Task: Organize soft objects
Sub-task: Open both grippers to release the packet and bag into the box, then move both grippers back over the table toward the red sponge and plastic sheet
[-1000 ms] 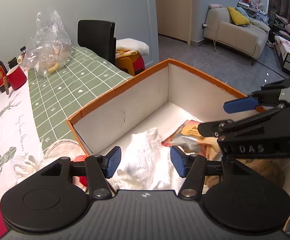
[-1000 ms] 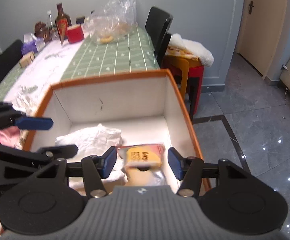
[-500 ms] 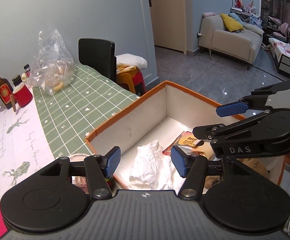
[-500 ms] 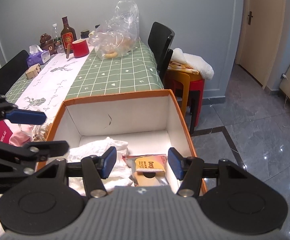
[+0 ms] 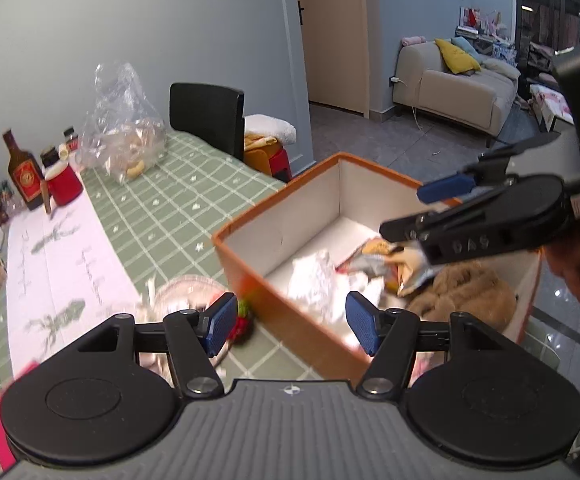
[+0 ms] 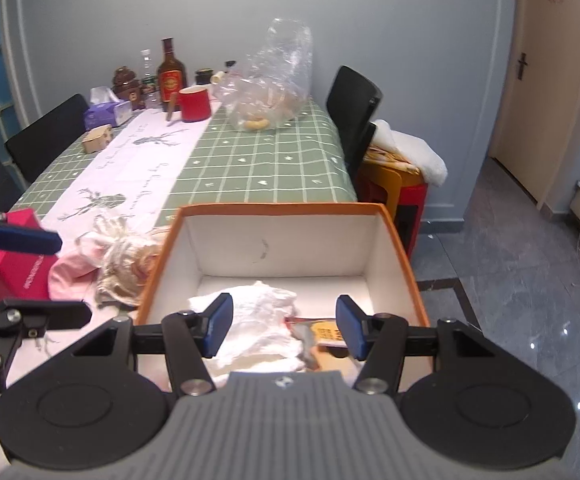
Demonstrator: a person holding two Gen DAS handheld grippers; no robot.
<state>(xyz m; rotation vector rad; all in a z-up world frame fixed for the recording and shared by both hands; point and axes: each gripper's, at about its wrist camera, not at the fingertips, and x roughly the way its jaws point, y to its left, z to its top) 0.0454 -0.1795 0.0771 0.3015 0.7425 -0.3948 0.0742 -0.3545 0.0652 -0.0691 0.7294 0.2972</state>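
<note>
An orange box with white inside (image 5: 250,268) (image 6: 390,220) stands at the table's end. In it lie a white cloth (image 5: 314,276) (image 6: 258,312), a snack bag (image 5: 386,256) (image 6: 326,332) and a brown plush (image 5: 462,292). My left gripper (image 5: 290,322) is open and empty above the box's near wall. My right gripper (image 6: 284,326) is open and empty above the box; it also shows in the left wrist view (image 5: 430,208). A pink cloth (image 6: 70,268) and a beige string bundle (image 6: 122,264) lie on the table left of the box.
A red box (image 6: 6,264) sits at the table's left edge. A red mug (image 6: 194,104), bottles (image 6: 170,76), a tissue box (image 6: 102,112) and a clear plastic bag (image 6: 274,76) stand at the far end. Black chairs (image 6: 354,100) and stacked stools (image 6: 402,184) flank the table.
Both grippers have risen and drawn back from inside the box. The left one has shifted left over the box's wall. The snack bag stays in the box.
</note>
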